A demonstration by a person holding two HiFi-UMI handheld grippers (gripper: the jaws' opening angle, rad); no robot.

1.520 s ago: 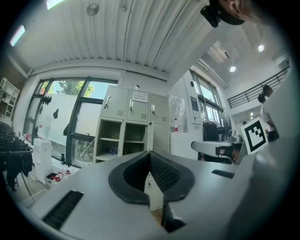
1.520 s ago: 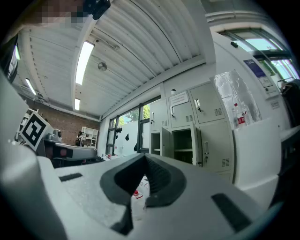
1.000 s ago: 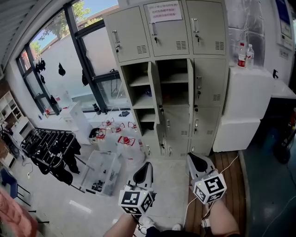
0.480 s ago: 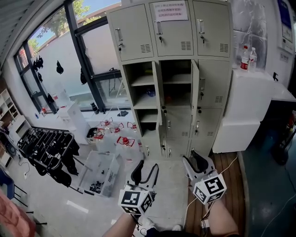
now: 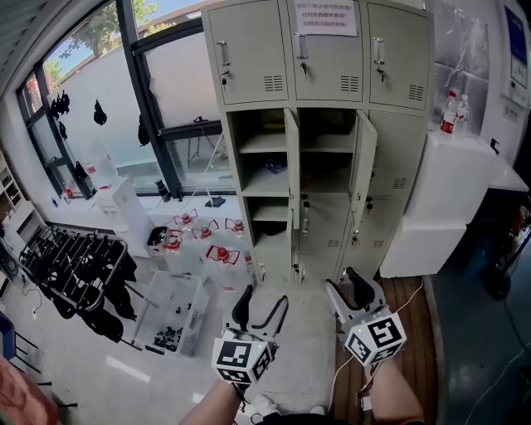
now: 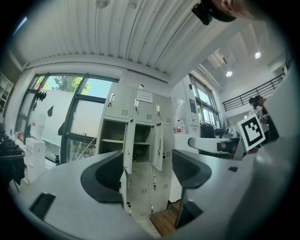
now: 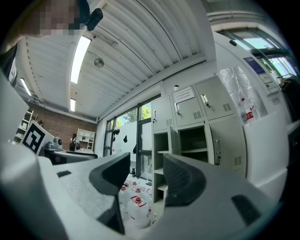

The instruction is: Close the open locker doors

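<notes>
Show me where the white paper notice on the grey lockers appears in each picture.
Head view: white paper notice top centre, on the upper middle door.
Left gripper view: notice just above the middle.
Right gripper view: notice right of centre.
Shared landmark: the open middle compartment directly below it.

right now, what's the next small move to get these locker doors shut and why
Probably step toward the lockers and raise the right gripper toward the open door in the middle row. That gripper and the left gripper have just been opening, with nothing between their jaws, and both sit well short of the doors. A second door stands open too.
</notes>
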